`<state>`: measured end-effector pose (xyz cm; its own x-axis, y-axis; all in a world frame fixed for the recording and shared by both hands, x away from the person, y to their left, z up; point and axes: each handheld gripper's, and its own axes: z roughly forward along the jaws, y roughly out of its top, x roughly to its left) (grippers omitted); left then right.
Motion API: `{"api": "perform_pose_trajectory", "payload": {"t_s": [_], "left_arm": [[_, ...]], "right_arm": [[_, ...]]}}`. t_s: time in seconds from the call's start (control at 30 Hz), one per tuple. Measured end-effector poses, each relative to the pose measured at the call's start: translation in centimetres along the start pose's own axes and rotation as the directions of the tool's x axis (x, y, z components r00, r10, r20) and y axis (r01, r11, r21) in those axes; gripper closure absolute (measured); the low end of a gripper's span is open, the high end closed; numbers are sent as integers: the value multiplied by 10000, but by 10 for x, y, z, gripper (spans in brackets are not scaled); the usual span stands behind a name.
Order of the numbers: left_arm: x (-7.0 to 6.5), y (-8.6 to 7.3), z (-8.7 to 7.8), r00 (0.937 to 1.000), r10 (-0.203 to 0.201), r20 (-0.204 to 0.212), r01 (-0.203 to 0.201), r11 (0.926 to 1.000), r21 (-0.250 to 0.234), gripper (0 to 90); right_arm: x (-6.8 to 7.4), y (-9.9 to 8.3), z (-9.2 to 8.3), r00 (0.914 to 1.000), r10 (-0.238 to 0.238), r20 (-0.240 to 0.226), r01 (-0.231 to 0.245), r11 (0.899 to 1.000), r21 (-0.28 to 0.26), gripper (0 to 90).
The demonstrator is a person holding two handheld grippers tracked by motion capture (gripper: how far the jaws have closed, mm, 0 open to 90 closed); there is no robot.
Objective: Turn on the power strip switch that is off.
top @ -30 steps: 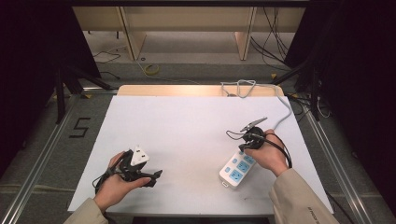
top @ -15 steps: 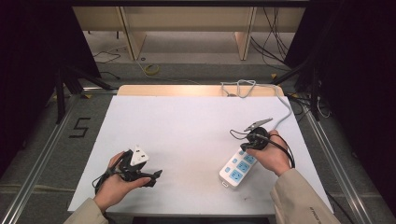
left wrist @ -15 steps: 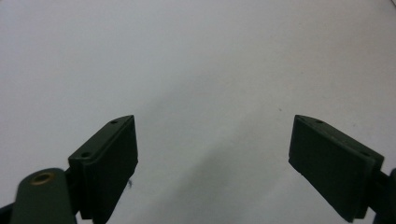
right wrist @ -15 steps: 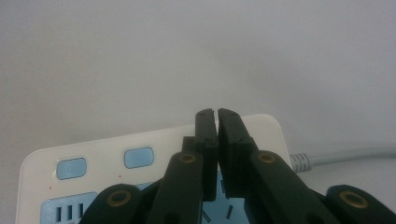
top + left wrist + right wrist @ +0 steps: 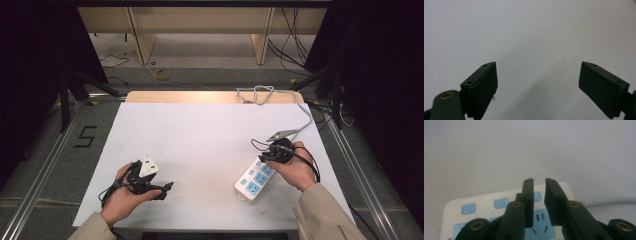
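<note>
The right gripper (image 5: 539,182), jaws just parted and nothing between, is held over the power strip (image 5: 255,178) near the table (image 5: 200,125) edge; the left gripper (image 5: 537,82) is spread wide over bare table

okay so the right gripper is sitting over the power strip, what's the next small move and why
Probably widen the right gripper further: its jaws have just been opening, yet the gap remains narrow and empty above the power strip, which lies flat on the table and looks much wider than that gap.

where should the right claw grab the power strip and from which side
Judging by its pose, grip the power strip across its narrow width, on the two long side walls, coming straight down from above. It lies flat on the white table, sockets up, so only the sides offer opposing faces. The right claw, slightly open with nothing between its jaws, already hovers over the cable end; gripping nearer the middle would likely balance better.
</note>
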<state>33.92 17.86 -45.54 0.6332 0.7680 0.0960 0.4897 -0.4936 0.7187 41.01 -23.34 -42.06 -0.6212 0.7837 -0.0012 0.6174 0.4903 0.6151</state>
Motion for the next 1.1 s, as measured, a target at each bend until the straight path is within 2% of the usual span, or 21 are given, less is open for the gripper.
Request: {"api": "perform_pose_trajectory", "payload": {"t_s": [0.5,1.1], "left_arm": [[0,0,0,10000,-75,-14,75,10000,6,151],[1,0,0,9999,-127,-53,127,9999,-21,151]], "right_arm": [[1,-15,-11,10000,35,-20,-36,9984,-571,682],[-4,-38,-26,9991,427,73,-416,9931,-1092,602]]}}
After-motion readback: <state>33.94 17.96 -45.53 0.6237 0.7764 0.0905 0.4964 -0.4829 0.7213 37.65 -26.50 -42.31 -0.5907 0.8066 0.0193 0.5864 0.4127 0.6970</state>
